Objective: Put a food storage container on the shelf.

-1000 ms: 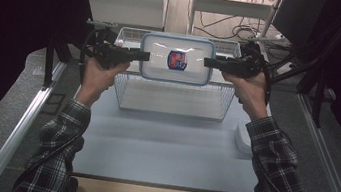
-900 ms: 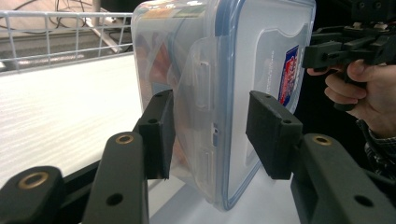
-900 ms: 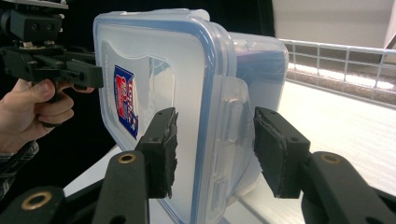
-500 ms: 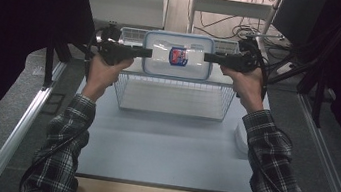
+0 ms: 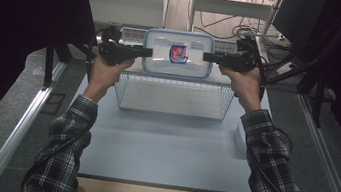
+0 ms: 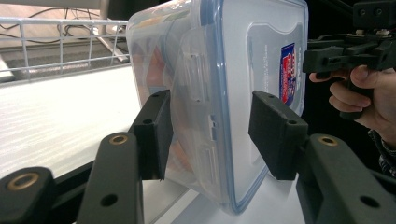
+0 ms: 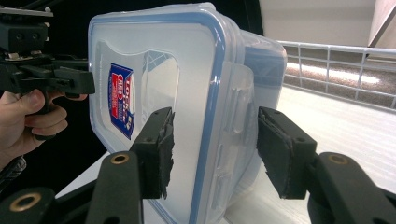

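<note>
Your left hand-held gripper (image 5: 147, 51) and right hand-held gripper (image 5: 208, 57) flank the lidded plastic container (image 5: 178, 53), now standing on edge at the tabletop's far edge behind the wire basket (image 5: 173, 96). Both have just been opening and stand released. Placement looks done; withdrawal remains.

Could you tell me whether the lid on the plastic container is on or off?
On: the blue-rimmed lid sits flush on the plastic container, its side clip folded down.
</note>
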Action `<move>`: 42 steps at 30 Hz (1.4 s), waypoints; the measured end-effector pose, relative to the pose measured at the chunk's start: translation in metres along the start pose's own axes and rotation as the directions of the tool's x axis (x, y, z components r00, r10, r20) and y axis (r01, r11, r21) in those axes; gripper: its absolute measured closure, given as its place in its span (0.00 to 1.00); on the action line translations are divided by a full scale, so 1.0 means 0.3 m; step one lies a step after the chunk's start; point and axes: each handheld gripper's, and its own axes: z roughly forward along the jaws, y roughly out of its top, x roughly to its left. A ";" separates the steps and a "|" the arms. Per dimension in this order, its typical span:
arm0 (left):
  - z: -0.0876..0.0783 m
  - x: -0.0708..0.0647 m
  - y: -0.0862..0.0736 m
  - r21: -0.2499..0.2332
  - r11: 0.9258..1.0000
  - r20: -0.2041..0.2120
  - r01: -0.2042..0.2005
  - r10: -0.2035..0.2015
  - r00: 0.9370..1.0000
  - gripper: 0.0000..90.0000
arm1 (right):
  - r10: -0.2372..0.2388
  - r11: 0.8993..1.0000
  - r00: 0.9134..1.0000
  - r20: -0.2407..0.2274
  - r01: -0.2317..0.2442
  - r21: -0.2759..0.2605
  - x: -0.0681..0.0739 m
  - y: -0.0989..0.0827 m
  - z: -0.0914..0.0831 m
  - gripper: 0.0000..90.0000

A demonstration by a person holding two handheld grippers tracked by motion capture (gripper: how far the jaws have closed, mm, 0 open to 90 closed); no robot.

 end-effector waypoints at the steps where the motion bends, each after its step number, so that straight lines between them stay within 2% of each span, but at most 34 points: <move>1: 0.001 0.000 -0.001 -0.002 1.000 -0.001 0.000 0.000 1.000 0.55 | -0.001 1.000 1.000 0.003 0.001 0.002 0.001 0.001 0.000 0.53; 6: 0.004 -0.001 -0.005 -0.012 1.000 -0.017 0.001 -0.001 1.000 0.54 | -0.013 1.000 1.000 0.016 0.013 0.006 0.004 0.002 0.004 0.52; 7: 0.004 0.002 -0.009 -0.011 1.000 -0.035 -0.008 0.007 0.999 0.54 | -0.012 1.000 1.000 0.017 0.012 0.008 0.002 0.002 0.004 0.52; 8: 0.004 0.002 -0.009 -0.011 1.000 -0.035 -0.008 0.007 0.999 0.58 | -0.012 1.000 1.000 0.017 0.012 0.008 0.002 0.002 0.004 0.52; 9: 0.008 0.003 -0.016 0.003 1.000 -0.056 -0.025 0.025 0.998 0.59 | -0.010 1.000 1.000 0.016 0.009 0.010 0.000 0.002 0.004 0.52; 10: 0.011 0.004 -0.021 0.010 1.000 -0.063 -0.026 0.026 0.998 0.60 | -0.004 1.000 1.000 0.017 0.004 0.013 -0.002 0.002 0.005 0.51; 12: 0.018 0.008 -0.025 0.021 0.999 -0.066 -0.027 0.029 0.997 0.59 | -0.001 1.000 1.000 0.019 0.001 0.010 -0.006 0.000 0.006 0.51; 14: 0.028 0.019 -0.031 0.023 1.000 -0.054 -0.008 0.009 0.998 0.58 | 0.016 1.000 1.000 0.013 -0.016 0.003 -0.016 0.000 0.009 0.50; 17: 0.025 0.019 -0.031 0.019 1.000 -0.060 -0.010 0.012 0.998 0.59 | 0.029 1.000 0.999 0.024 -0.030 0.005 -0.020 0.003 0.014 0.48; 20: 0.022 0.018 -0.031 0.016 1.000 -0.050 -0.004 0.005 0.999 0.59 | 0.027 1.000 0.999 0.041 -0.027 0.004 -0.019 0.005 0.017 0.47; 21: 0.020 0.019 -0.029 0.006 1.000 -0.030 0.018 -0.018 0.999 0.58 | -0.007 1.000 0.996 0.094 0.005 0.023 -0.006 0.009 0.022 0.47; 22: 0.020 0.019 -0.029 0.006 1.000 -0.030 0.018 -0.018 0.999 0.57 | -0.007 1.000 0.996 0.094 0.005 0.023 -0.006 0.009 0.022 0.47; 23: 0.022 0.023 -0.027 0.002 0.999 -0.018 0.038 -0.038 0.999 0.56 | -0.021 0.999 0.992 0.122 0.016 0.039 0.001 0.007 0.034 0.47; 28: 0.020 0.027 -0.023 0.009 0.999 -0.018 0.039 -0.039 0.999 0.55 | -0.014 0.999 0.993 0.118 0.009 0.044 0.004 0.004 0.047 0.49; 33: 0.011 0.027 -0.016 -0.009 1.000 -0.058 0.023 -0.023 0.998 0.55 | -0.005 0.999 0.994 0.108 0.000 0.047 0.007 0.001 0.040 0.50; 35: 0.011 0.028 -0.014 -0.017 0.999 -0.052 0.032 -0.033 0.998 0.56 | -0.018 0.999 0.993 0.114 0.012 0.046 0.013 0.002 0.037 0.54; 37: 0.012 0.023 -0.012 -0.016 0.999 -0.054 0.042 -0.043 0.998 0.55 | -0.022 0.999 0.993 0.120 0.017 0.040 0.018 0.007 0.035 0.54; 40: 0.009 0.020 -0.010 -0.013 0.999 -0.058 0.033 -0.034 0.998 0.55 | -0.021 0.999 0.992 0.121 0.016 0.042 0.019 0.010 0.035 0.55; 41: 0.009 0.021 -0.005 -0.016 1.000 -0.072 0.025 -0.026 0.997 0.54 | -0.020 0.998 0.993 0.114 0.013 0.062 0.022 0.010 0.040 0.54; 42: 0.011 0.021 -0.003 -0.012 1.000 -0.078 0.024 -0.025 0.997 0.54 | -0.040 0.996 0.991 0.128 0.029 0.086 0.026 0.005 0.047 0.52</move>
